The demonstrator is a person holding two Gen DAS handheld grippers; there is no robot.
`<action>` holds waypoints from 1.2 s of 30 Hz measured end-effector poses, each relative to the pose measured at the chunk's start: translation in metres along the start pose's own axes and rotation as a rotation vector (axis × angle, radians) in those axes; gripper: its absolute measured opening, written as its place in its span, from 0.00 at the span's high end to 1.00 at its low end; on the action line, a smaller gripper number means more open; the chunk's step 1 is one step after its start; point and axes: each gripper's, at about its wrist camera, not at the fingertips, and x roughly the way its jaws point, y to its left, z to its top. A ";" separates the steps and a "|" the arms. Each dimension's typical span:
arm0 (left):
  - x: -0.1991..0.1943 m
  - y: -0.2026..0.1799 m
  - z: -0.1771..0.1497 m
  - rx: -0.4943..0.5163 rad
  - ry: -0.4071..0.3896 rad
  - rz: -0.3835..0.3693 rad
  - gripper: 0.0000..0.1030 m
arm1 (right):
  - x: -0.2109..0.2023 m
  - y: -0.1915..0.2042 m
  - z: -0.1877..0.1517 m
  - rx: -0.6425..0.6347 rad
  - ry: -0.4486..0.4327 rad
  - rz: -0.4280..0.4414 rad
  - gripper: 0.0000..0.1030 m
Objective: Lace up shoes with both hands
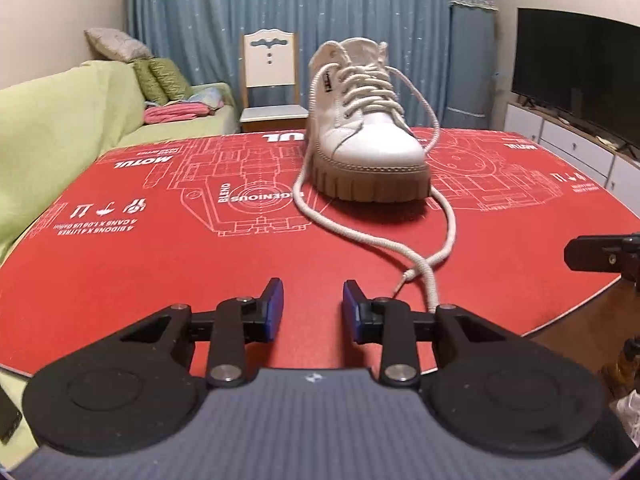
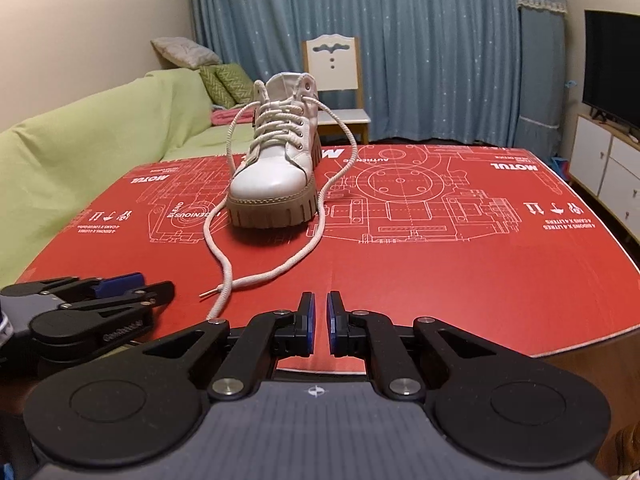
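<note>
A white high-top boot [image 1: 370, 136] [image 2: 276, 176] with a tan sole stands upright on the red printed mat [image 1: 140, 248] [image 2: 440, 276], toe towards me. Its two cream lace ends [image 1: 424, 264] [image 2: 228, 280] hang loose, trail forward over the mat and cross near the front edge. My left gripper [image 1: 313, 306] [image 2: 140, 286] hovers open and empty just left of that crossing. My right gripper [image 2: 320, 322] [image 1: 600, 256] is right of the lace ends. Its blue pads are a narrow gap apart with nothing between them.
A green-covered sofa [image 1: 52, 128] with cushions runs along the left. A white chair [image 2: 332, 80] stands behind the table before blue curtains. A television [image 1: 576, 76] on a white cabinet [image 2: 604, 168] is on the right. The table's front edge lies just under both grippers.
</note>
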 end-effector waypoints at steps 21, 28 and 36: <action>-0.077 -0.035 -0.004 -0.027 -0.015 0.095 0.72 | -0.015 -0.007 -0.009 -0.086 0.057 0.095 0.90; -0.080 -0.042 -0.015 -0.019 0.021 0.098 0.72 | -0.021 -0.010 -0.029 -0.046 0.090 0.124 0.90; -0.074 -0.044 -0.025 -0.012 0.025 0.096 0.72 | -0.024 -0.009 -0.033 -0.041 0.068 0.105 0.90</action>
